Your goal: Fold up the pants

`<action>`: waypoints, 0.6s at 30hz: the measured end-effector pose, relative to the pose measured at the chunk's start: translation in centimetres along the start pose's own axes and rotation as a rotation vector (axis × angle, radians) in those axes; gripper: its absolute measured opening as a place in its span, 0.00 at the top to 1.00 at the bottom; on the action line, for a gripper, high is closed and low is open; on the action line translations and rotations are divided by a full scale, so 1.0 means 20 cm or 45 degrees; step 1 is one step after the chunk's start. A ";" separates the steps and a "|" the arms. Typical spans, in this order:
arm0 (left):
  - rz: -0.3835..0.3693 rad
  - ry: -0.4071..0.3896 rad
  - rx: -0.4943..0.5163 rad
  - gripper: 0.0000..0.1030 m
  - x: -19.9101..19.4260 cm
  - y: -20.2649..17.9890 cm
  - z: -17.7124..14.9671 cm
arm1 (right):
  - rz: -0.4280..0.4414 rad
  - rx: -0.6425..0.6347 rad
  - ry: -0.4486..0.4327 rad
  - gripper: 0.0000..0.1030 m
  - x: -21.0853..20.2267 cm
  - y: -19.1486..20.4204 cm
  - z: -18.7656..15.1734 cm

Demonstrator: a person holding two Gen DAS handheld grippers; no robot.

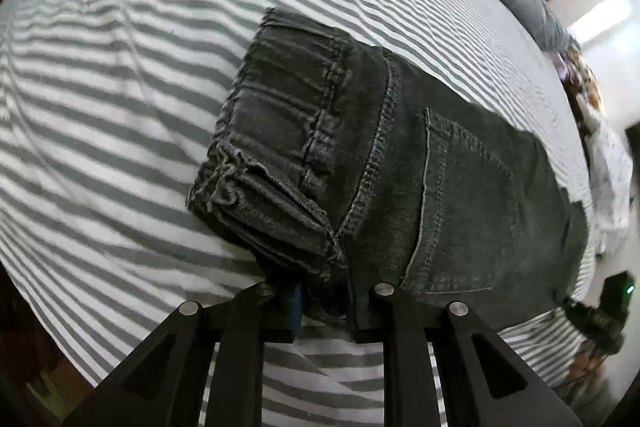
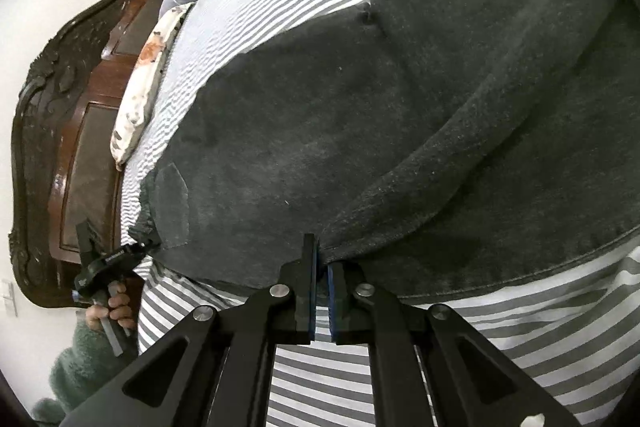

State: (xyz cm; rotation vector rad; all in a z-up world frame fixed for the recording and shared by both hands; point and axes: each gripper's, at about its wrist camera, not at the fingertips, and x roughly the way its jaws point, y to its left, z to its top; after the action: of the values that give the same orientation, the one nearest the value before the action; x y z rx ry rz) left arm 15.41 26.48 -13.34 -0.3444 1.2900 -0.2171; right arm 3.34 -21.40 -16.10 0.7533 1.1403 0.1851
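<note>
The pants (image 1: 400, 163) are laid on the striped bed sheet (image 1: 120, 75), dark denim, with the waistband, belt loops and a back pocket turned up in the left wrist view. The near edge of the cloth by the waistband is held between the pads of the left gripper (image 1: 324, 303); the jaws are set only narrowly apart, and a bunched fold of denim is seen between them. In the right wrist view a thin edge of a raised layer is pinched by the right gripper (image 2: 322, 287), whose jaws are almost fully closed on it, so that the layer is lifted clear of the layer beneath.

The fabric is judged soft and limp but fairly heavy for cloth: it will sag and drape wherever it is not supported, and nothing in it can break. The thick seams and waistband are judged the stiffest parts, least likely to slip from the pads. Hold is therefore best taken at hemmed or seamed edges, at two well-separated points, so that the fold line is kept straight.
</note>
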 end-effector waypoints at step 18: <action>0.085 -0.295 0.453 0.53 -0.38 -0.64 -0.28 | 0.177 0.209 -0.061 0.92 -0.05 -0.16 0.09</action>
State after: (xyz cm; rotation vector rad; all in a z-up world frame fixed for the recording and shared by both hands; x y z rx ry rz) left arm 8.43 16.52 -3.19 -0.0205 1.0088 -0.3342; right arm 3.76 -25.07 -16.84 0.9791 1.0666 0.1902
